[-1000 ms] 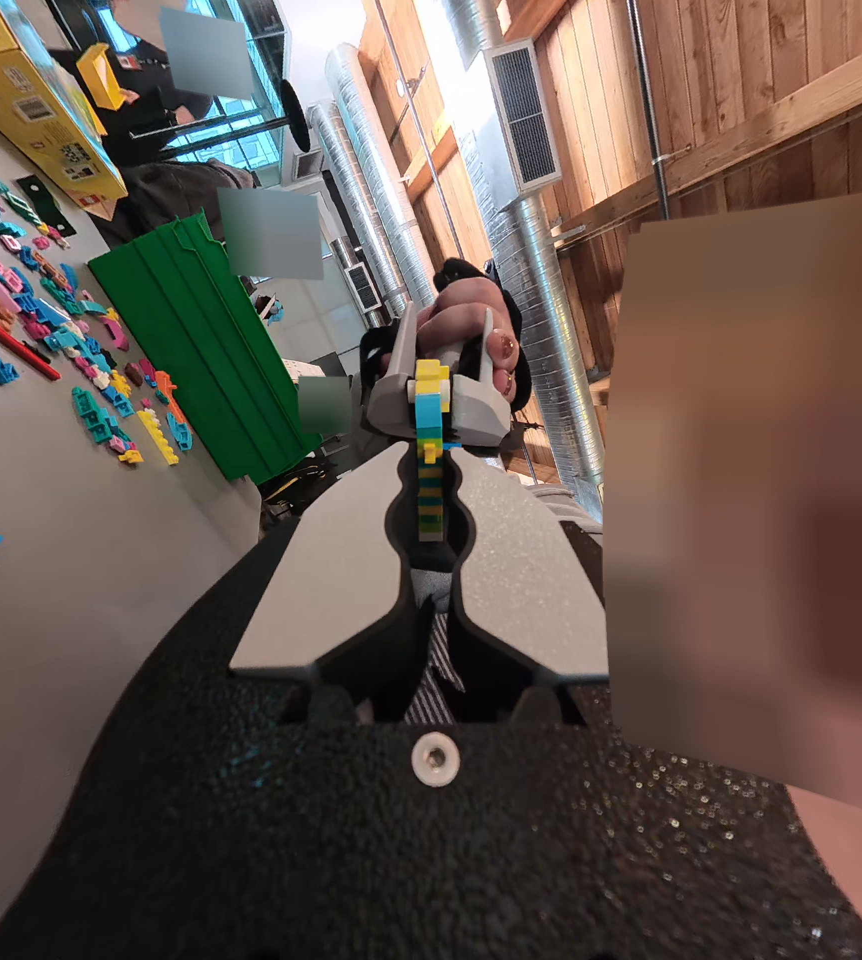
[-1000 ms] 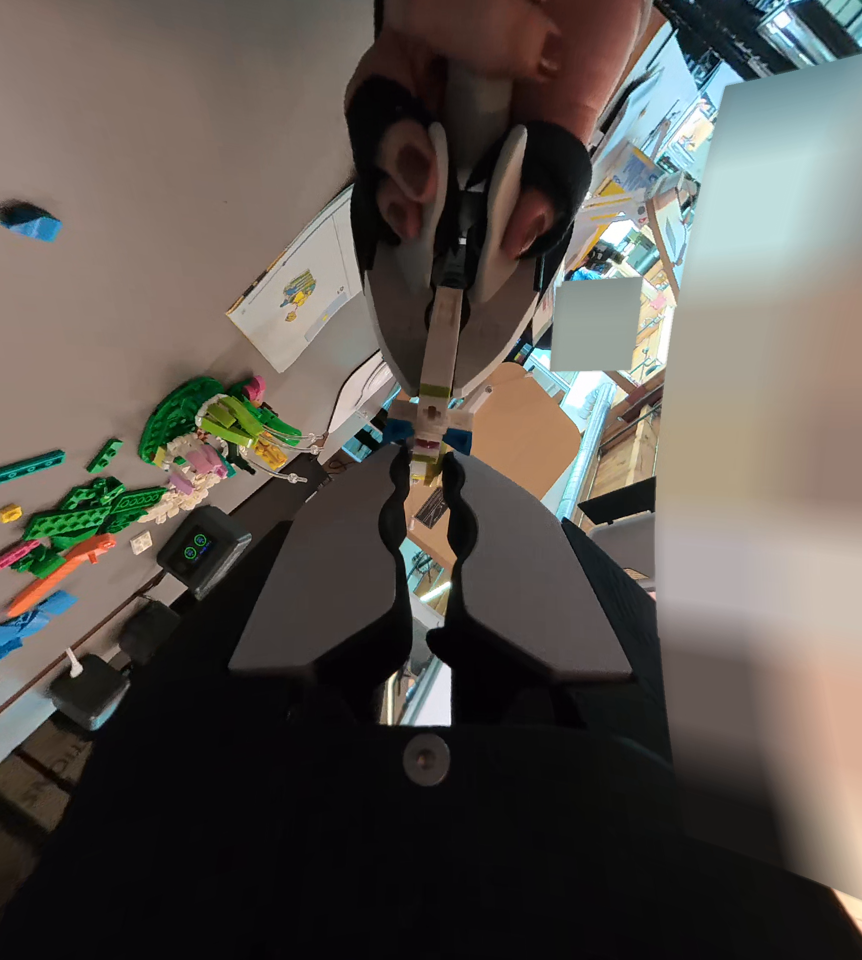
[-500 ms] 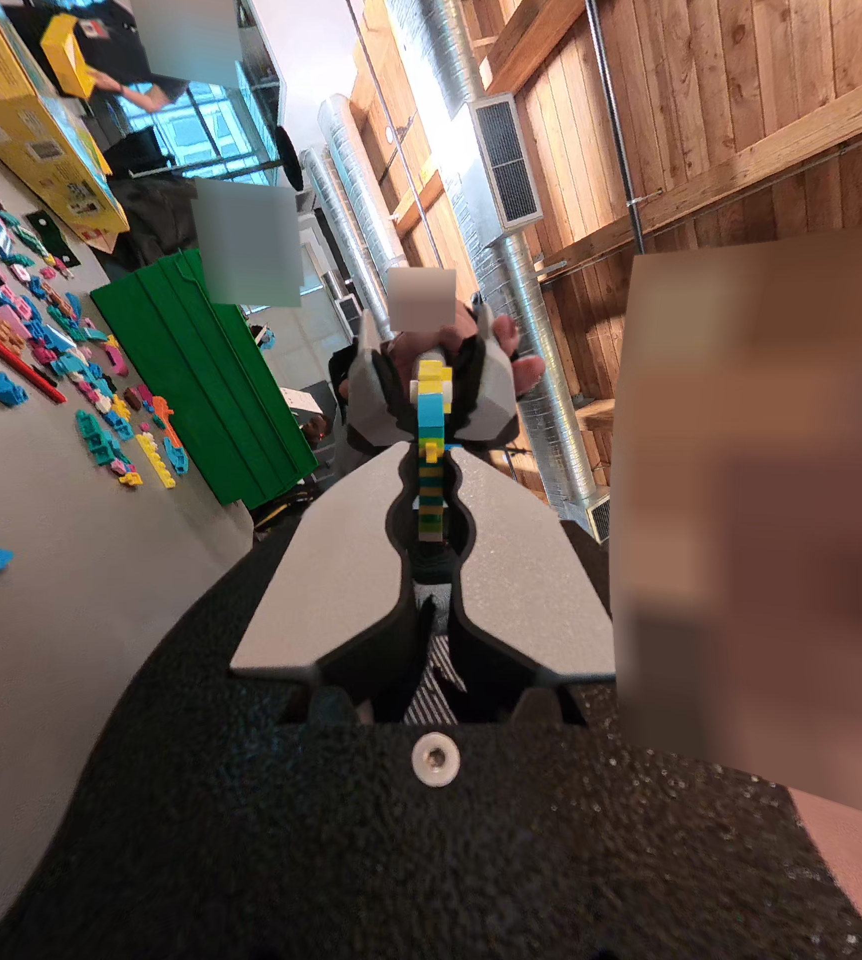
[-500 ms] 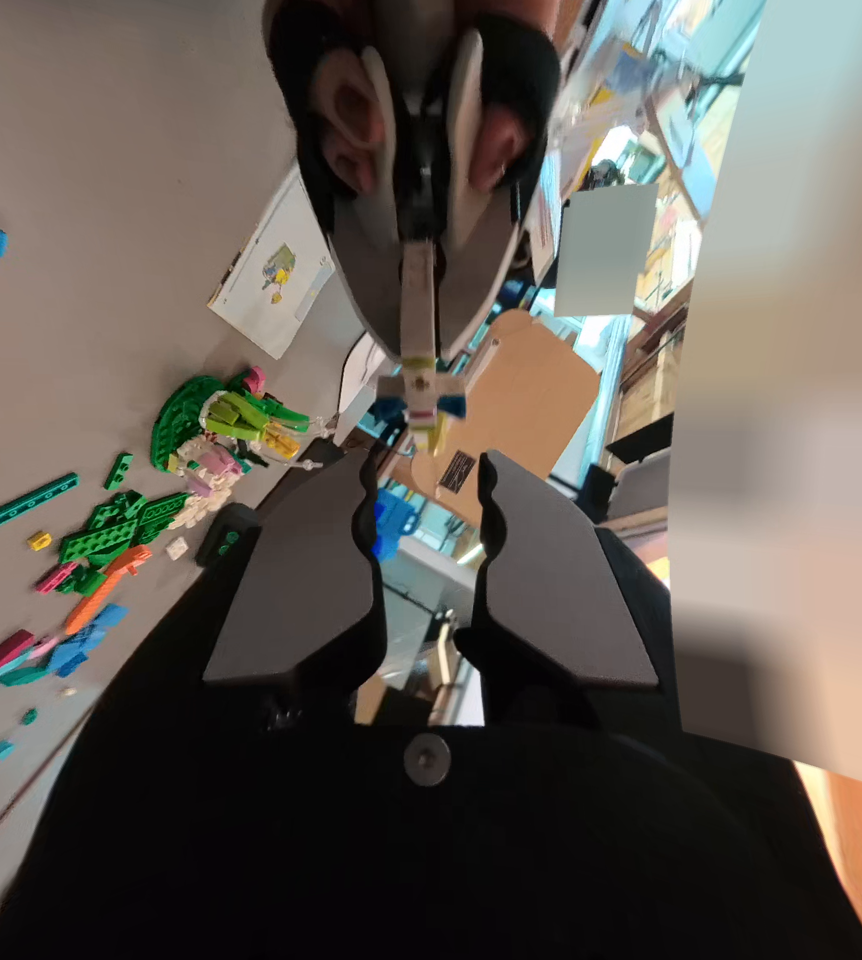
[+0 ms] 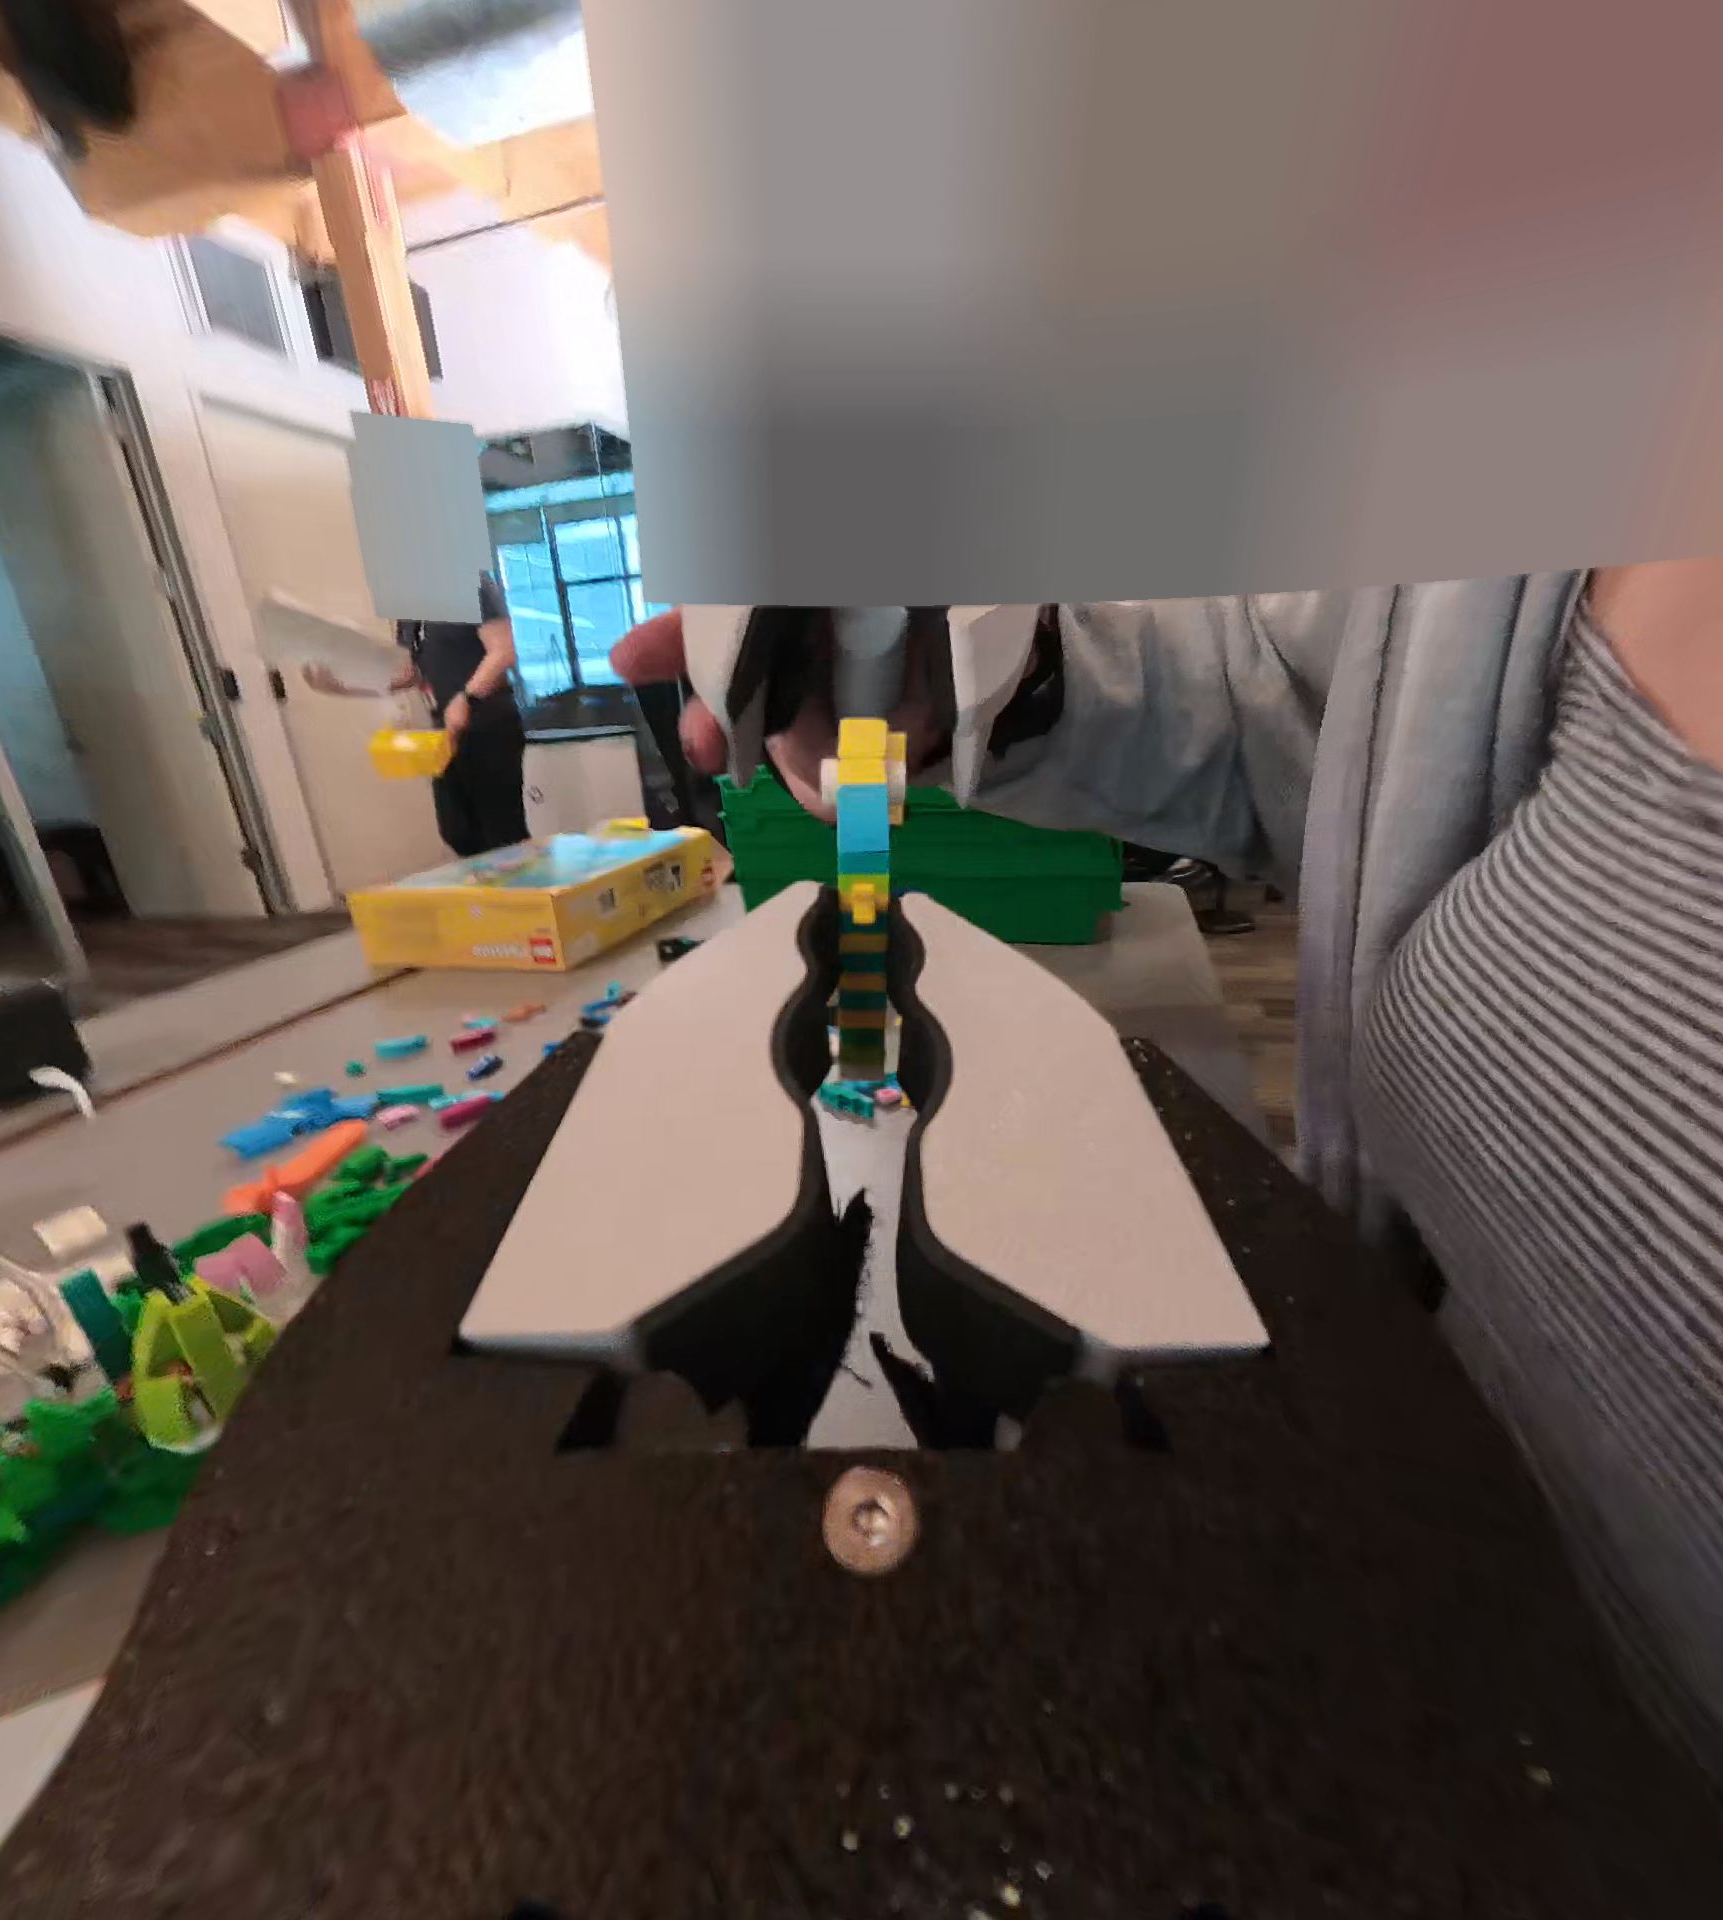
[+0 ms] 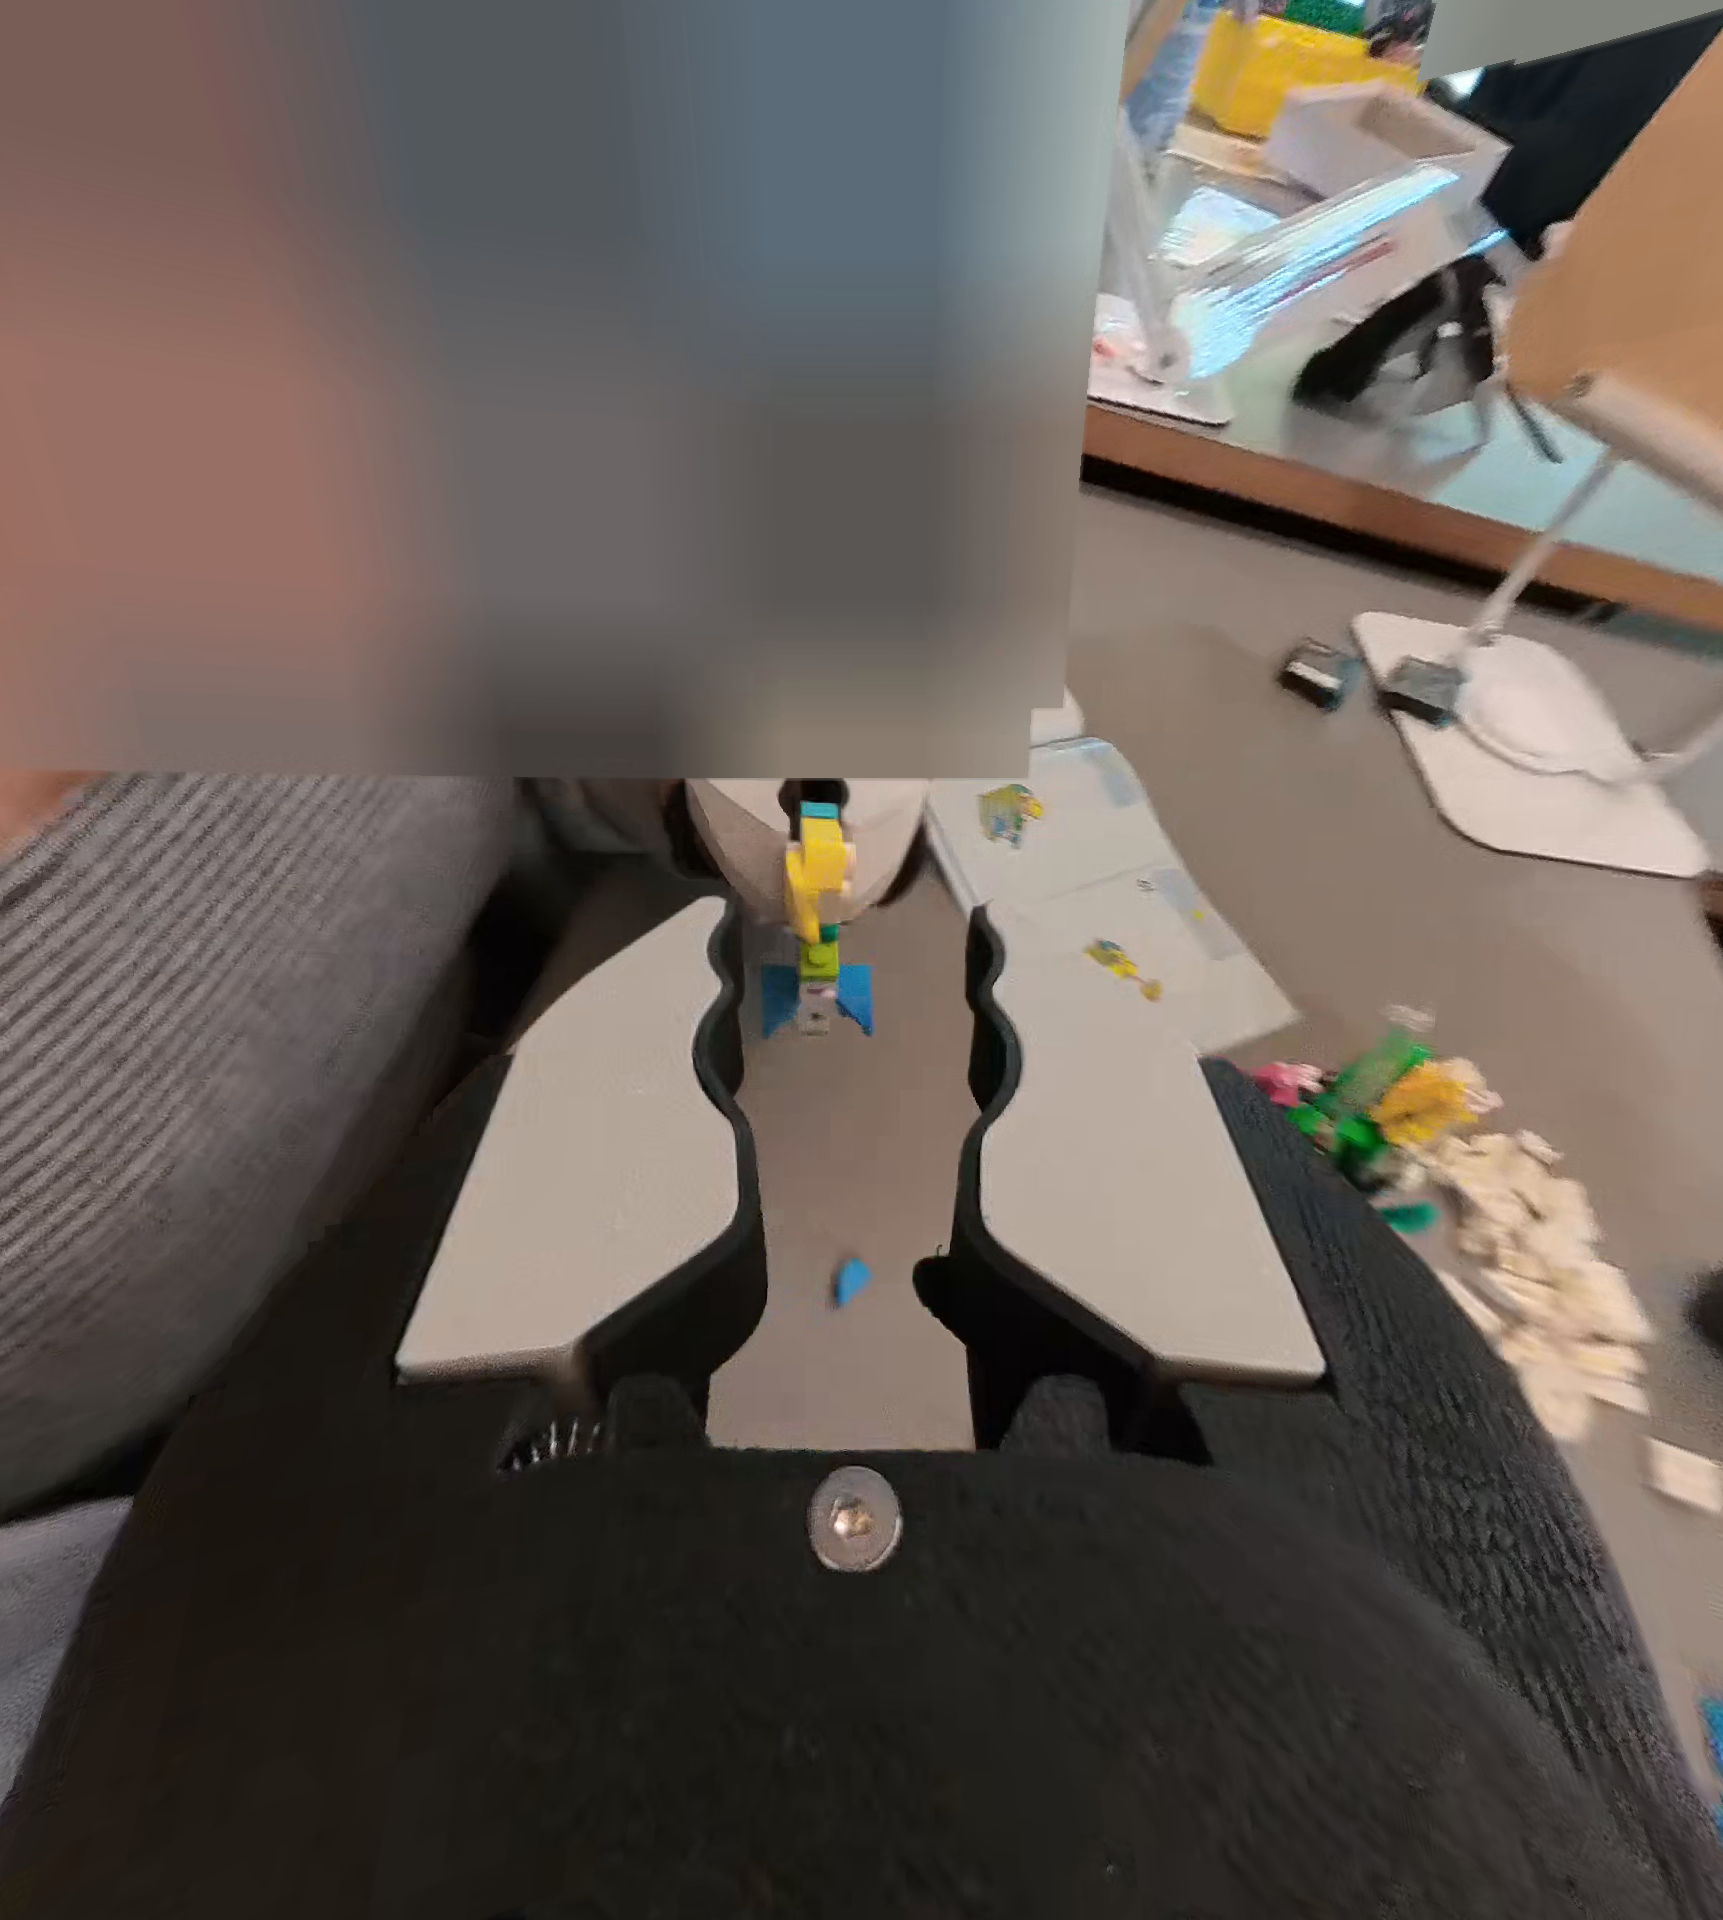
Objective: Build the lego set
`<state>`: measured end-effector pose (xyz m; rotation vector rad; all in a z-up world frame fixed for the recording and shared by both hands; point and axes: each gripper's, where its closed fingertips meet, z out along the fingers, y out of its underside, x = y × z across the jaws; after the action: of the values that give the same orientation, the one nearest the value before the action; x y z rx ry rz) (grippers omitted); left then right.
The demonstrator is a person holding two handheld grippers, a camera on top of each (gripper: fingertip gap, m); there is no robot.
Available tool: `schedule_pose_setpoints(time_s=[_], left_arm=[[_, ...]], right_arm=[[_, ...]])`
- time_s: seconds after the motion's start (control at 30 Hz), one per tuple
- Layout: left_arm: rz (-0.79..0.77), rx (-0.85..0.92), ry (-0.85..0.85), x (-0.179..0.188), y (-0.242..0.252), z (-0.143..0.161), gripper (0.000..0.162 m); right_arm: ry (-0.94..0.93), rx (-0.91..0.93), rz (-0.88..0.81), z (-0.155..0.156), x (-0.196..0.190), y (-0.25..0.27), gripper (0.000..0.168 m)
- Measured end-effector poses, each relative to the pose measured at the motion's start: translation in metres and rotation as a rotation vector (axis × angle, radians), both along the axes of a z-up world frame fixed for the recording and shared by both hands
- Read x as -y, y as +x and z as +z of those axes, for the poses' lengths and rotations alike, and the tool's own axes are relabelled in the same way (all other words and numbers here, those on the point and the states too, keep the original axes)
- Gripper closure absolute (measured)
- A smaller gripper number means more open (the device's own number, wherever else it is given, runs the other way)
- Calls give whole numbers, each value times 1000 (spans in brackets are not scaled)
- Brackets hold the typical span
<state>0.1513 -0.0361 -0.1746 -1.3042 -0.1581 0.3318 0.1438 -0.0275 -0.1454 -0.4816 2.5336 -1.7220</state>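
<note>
Your left gripper [image 5: 859,914] is clamped on the striped stem of the small lego assembly [image 5: 862,883], held up above the grey table [image 5: 109,1049]; your right gripper [image 6: 844,925] stands wide, gripping nothing, with the model's blue-winged end [image 6: 815,997] just beyond its tips. That thin stem could snap or twist loose if you squeeze harder or push the right one in off-line. Loose bricks [image 5: 389,1101] below would swallow anything dropped.
</note>
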Motion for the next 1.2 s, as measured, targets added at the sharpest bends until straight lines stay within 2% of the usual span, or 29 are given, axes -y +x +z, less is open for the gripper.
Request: schedule_pose_setpoints(time_s=[0.2, 0.37, 0.43, 0.47, 0.6, 0.67, 0.73, 0.83, 0.97, 1.2], left_arm=[[-10, -84, -13, -2, 9, 3, 154], [-21, -92, -19, -3, 11, 2, 154], [-14, -99, -19, -3, 11, 3, 154], [-13, -103, -26, -3, 11, 2, 154], [27, -180, -112, -5, 11, -3, 154], [100, -261, -216, -5, 6, -12, 155], [195, -375, -339, -1, -2, -22, 154], [311, -517, -477, 3, -12, -31, 154], [361, -583, -555, 4, -16, -38, 154], [340, -574, -561, 0, -13, -40, 154]], right_arm=[[-12, -4, 65, -3, 9, 17, 144], [6, -54, 87, -9, 10, 21, 146], [-10, -83, 100, -9, 11, 23, 157], [-15, -104, 103, -10, 11, 23, 157], [2, -209, 120, -17, 5, 23, 157], [78, -261, 94, -25, -4, 11, 155], [135, -211, 39, -28, -14, -3, 145], [119, -130, -3, -33, -16, -7, 137], [94, -277, -6, -48, -8, 2, 130], [98, -587, -31, -66, 6, 3, 132]])
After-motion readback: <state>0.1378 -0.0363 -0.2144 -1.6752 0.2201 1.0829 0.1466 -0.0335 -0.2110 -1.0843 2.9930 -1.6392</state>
